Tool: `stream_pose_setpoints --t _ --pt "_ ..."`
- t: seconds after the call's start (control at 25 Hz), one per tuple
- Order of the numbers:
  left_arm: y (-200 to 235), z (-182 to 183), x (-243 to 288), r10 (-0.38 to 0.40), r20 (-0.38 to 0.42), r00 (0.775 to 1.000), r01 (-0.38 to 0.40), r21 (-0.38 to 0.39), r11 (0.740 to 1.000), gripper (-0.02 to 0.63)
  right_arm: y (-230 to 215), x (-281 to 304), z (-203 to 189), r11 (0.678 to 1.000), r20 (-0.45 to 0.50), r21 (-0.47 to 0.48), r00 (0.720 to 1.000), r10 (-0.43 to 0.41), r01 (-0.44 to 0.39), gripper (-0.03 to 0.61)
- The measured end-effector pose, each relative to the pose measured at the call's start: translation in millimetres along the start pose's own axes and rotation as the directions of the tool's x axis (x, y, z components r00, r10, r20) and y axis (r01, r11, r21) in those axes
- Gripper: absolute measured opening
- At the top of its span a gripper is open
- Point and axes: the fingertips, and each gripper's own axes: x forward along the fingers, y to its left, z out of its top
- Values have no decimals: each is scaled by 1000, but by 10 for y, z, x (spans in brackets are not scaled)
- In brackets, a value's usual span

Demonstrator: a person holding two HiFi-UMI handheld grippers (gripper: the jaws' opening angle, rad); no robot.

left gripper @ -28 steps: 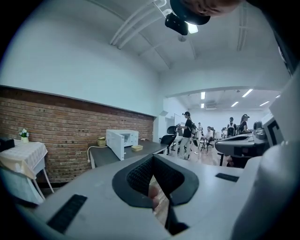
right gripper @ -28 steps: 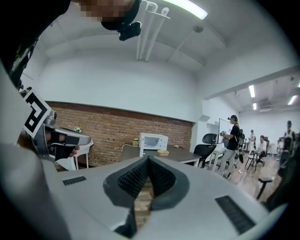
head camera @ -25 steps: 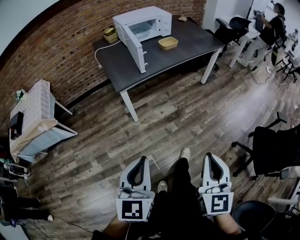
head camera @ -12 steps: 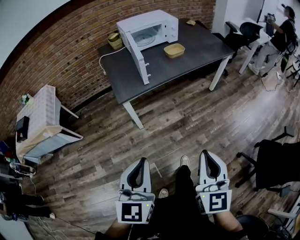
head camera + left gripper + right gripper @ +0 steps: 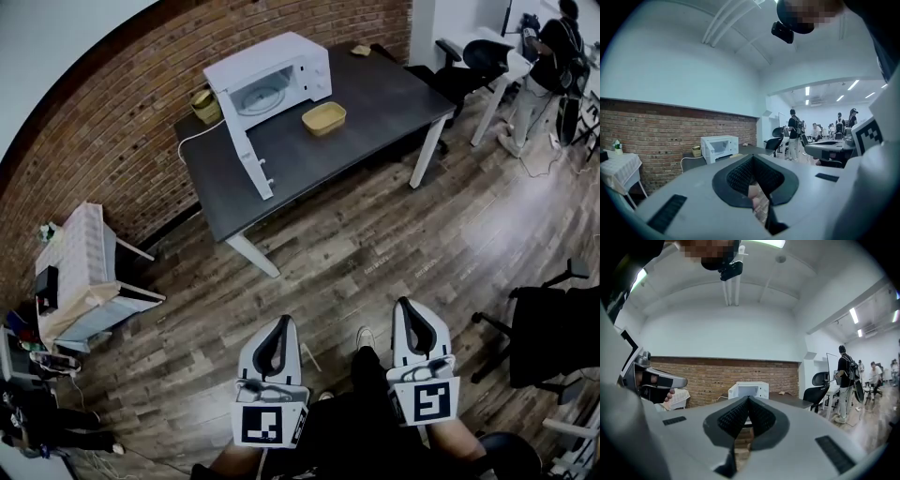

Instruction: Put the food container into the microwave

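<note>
A tan food container (image 5: 323,118) lies on the dark table (image 5: 375,94), just right of the white microwave (image 5: 272,73). The microwave's door (image 5: 246,155) hangs wide open toward the table's front. Both grippers are far from the table, low over the wooden floor beside the person's legs. My left gripper (image 5: 282,320) is shut with nothing in it, and so is my right gripper (image 5: 406,304). The left gripper view shows the microwave (image 5: 719,146) small in the distance past the closed jaws. The right gripper view shows the microwave (image 5: 749,390) straight ahead.
A small basket (image 5: 201,103) stands on the table by the brick wall. A cloth-covered side table (image 5: 75,248) is at the left. Black office chairs (image 5: 553,323) stand at the right, another chair (image 5: 464,61) beyond the table. A person (image 5: 553,42) is at the back right.
The table and microwave have drifted left and slightly lower in the head view as the person moves. Both grippers stay low and shut.
</note>
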Motion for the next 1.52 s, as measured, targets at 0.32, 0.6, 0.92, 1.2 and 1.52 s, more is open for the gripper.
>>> stream_pose_setpoints --t 0.32,0.6,0.92,1.2,1.52 --pt "-335 209 729 -39 15 999 39 26 999 -2 -629 386 80 1000 21 -6 1000 -15 15 63" --pt "-604 381 1280 -14 60 998 13 10 1000 -2 -1151 667 110 998 24 -58 999 32 -30 61" --pt "-638 276 1468 31 -8 999 -31 22 999 -2 -1198 1034 111 996 58 6 994 93 -94 62" --pt "-698 198 1815 -2 -38 999 3 14 1000 -2 -1317 1197 -60 996 10 33 997 80 -80 61" --pt "-384 188 2229 1 -8 1000 -2 -11 1000 -2 -1397 1609 -43 997 10 11 997 74 -74 62"
